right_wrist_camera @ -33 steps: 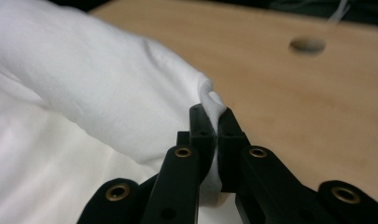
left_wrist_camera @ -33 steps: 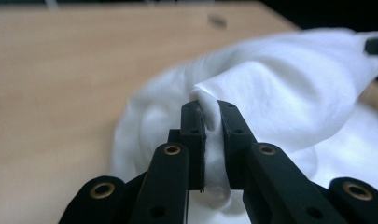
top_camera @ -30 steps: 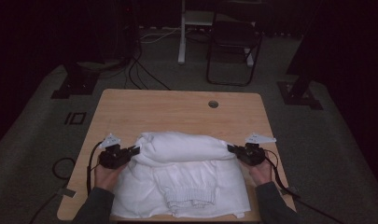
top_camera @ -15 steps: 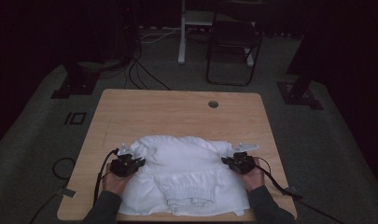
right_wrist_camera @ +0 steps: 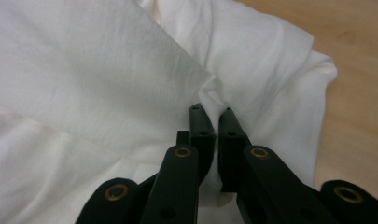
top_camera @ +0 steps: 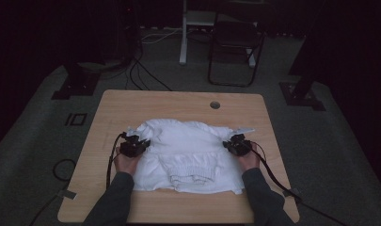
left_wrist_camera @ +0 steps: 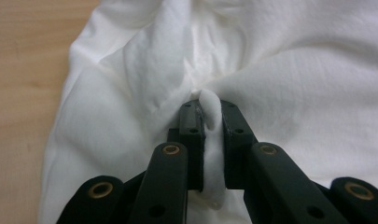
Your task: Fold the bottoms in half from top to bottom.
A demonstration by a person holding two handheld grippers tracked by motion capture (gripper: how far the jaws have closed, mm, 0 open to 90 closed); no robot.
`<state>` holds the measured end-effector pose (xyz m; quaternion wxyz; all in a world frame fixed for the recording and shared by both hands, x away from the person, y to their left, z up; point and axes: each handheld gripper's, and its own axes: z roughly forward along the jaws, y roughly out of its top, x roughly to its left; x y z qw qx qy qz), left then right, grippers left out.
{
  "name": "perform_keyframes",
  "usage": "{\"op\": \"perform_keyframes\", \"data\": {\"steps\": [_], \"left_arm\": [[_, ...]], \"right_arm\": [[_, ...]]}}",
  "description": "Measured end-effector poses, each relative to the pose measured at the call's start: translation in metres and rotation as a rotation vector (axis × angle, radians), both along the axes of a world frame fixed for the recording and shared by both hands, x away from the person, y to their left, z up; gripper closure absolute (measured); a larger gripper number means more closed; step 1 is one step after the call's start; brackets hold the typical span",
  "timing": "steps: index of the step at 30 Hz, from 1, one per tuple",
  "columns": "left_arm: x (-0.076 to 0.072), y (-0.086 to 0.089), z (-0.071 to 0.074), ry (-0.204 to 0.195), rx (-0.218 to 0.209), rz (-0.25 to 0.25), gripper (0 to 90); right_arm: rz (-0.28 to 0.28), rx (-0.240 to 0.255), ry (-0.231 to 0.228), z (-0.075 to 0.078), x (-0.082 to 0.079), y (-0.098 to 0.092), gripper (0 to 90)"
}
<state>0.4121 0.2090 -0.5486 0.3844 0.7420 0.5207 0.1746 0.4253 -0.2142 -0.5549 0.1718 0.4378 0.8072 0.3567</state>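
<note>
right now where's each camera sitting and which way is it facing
High view: above the person's side, looking forward and down on the table; forearms, both grippers show.
Left gripper view: rides the left gripper, looking along jaws pinching the white garment.
Right gripper view: rides the right gripper, same.
Shared: garment, wooden tabletop.

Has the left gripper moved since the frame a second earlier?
Yes. In the high view the left gripper, shut on the white garment, has come toward the table's near edge and slightly inward, away from the round hole.

Legible text, labels, brands, numbers, signs: none readable on any surface, near or far, left or right.
</note>
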Motion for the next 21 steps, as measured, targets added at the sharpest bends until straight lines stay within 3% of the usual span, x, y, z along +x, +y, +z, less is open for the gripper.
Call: {"op": "perform_keyframes", "data": {"steps": [1, 3, 5, 6, 7, 8, 9, 10, 12, 13, 14, 15, 16, 17, 20, 21], "left_arm": [[0.006, -0.001, 0.000, 0.002, -0.010, 0.022, 82.2], [0.016, -0.002, 0.003, 0.035, -0.037, 0.052, 82.1], [0.020, 0.001, 0.010, 0.051, -0.053, 0.068, 82.5], [0.017, 0.003, 0.017, 0.034, -0.064, 0.065, 82.6], [0.009, 0.010, 0.032, -0.013, -0.106, 0.047, 82.7], [0.009, 0.010, 0.032, -0.013, -0.106, 0.047, 82.8], [0.002, 0.017, 0.048, -0.054, -0.163, 0.036, 82.8], [0.002, 0.017, 0.048, -0.054, -0.163, 0.036, 82.8], [-0.004, 0.019, 0.066, -0.092, -0.202, 0.027, 82.9], [-0.007, 0.019, 0.074, -0.113, -0.222, 0.022, 82.9], [-0.011, 0.019, 0.084, -0.143, -0.241, 0.017, 82.9], [-0.016, 0.021, 0.093, -0.171, -0.252, 0.005, 82.9], [-0.020, 0.022, 0.102, -0.195, -0.275, -0.007, 82.9], [-0.025, 0.024, 0.111, -0.218, -0.294, -0.025, 82.9], [-0.046, 0.029, 0.123, -0.266, -0.293, -0.072, 82.8], [-0.051, 0.031, 0.123, -0.267, -0.294, -0.079, 82.8]], "right_arm": [[-0.027, 0.005, 0.007, 0.001, 0.011, 0.003, 87.7], [-0.037, 0.012, 0.015, 0.001, 0.016, 0.004, 87.7], [-0.021, 0.029, 0.007, 0.006, 0.023, 0.000, 87.8], [-0.028, 0.043, -0.002, 0.010, 0.022, -0.004, 87.9], [-0.037, 0.070, -0.014, 0.015, 0.020, -0.009, 88.0], [-0.037, 0.070, -0.014, 0.015, 0.020, -0.009, 88.0], [-0.048, 0.130, -0.048, 0.028, 0.015, -0.019, 88.1], [-0.048, 0.130, -0.048, 0.028, 0.015, -0.019, 88.1], [-0.051, 0.155, -0.112, 0.051, 0.007, -0.027, 88.2], [-0.051, 0.155, -0.112, 0.051, 0.007, -0.027, 88.2], [-0.056, 0.161, -0.137, 0.061, 0.004, -0.029, 88.2], [-0.064, 0.168, -0.201, 0.080, -0.004, -0.033, 88.2], [-0.064, 0.168, -0.201, 0.080, -0.004, -0.033, 88.2], [-0.067, 0.183, -0.229, 0.089, -0.008, -0.036, 88.2], [-0.062, 0.237, -0.303, 0.113, -0.030, -0.048, 88.2], [-0.052, 0.244, -0.301, 0.113, -0.035, -0.049, 88.2]]}}
